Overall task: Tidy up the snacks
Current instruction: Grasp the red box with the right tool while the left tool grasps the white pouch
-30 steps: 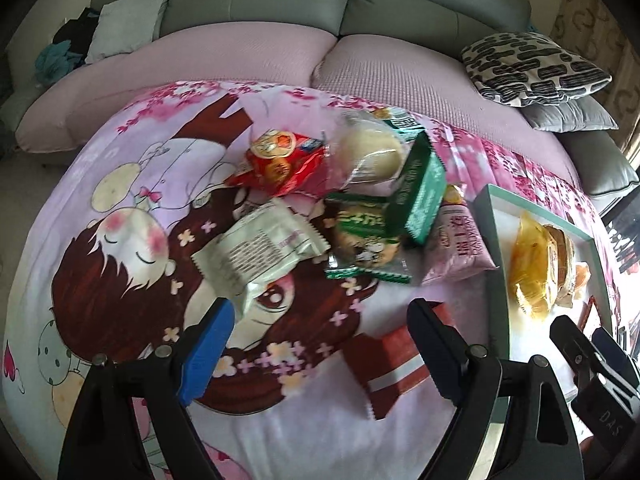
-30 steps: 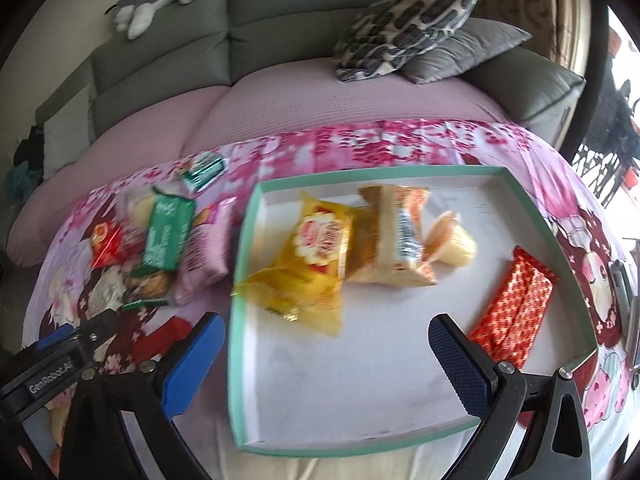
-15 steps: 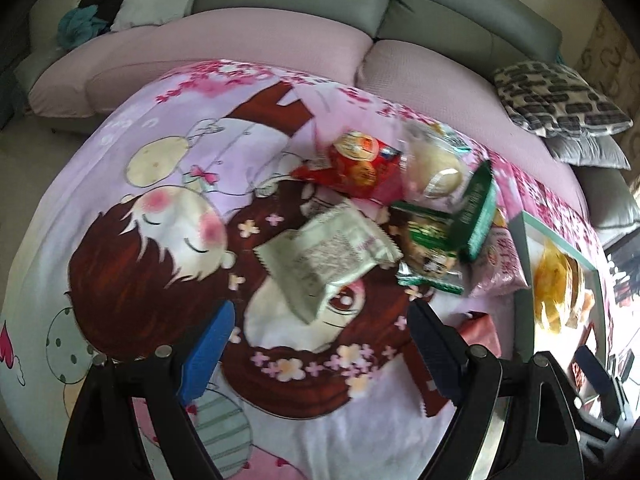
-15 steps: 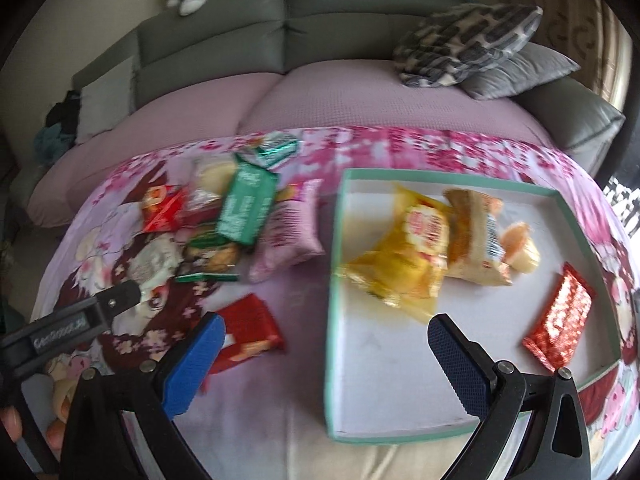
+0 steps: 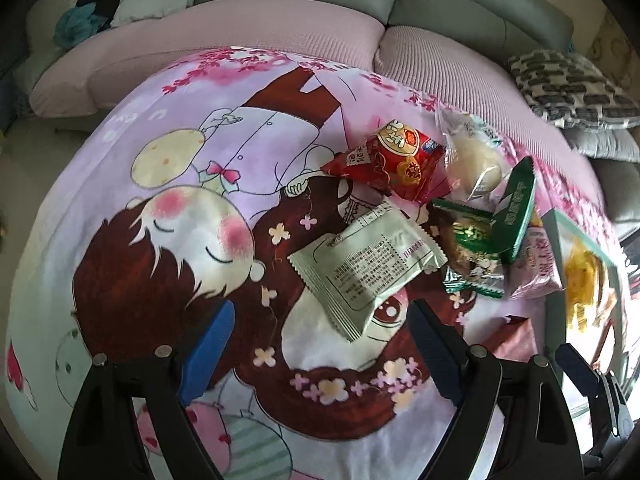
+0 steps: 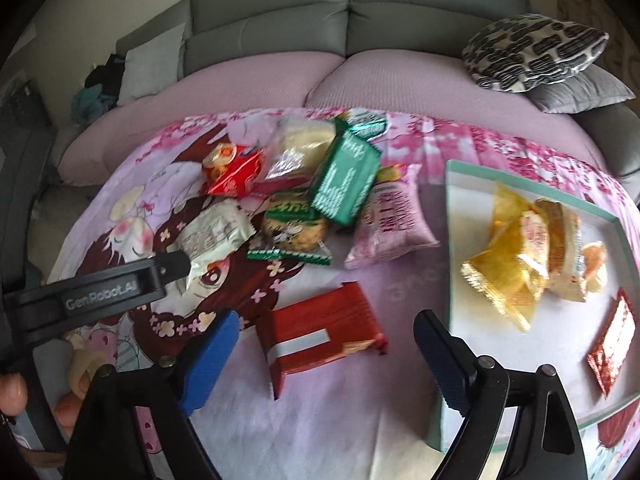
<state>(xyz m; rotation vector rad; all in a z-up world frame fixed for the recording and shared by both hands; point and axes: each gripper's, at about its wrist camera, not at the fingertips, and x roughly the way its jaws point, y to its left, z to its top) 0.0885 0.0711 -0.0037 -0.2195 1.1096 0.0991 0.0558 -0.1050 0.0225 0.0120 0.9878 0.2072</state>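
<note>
Right wrist: red packet (image 6: 320,336) between tongs (image 6: 324,364).

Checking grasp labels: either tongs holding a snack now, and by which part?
Nothing held. Left tongs open above the pale green packet; right tongs open above the red packet, jaws just narrowing.
</note>
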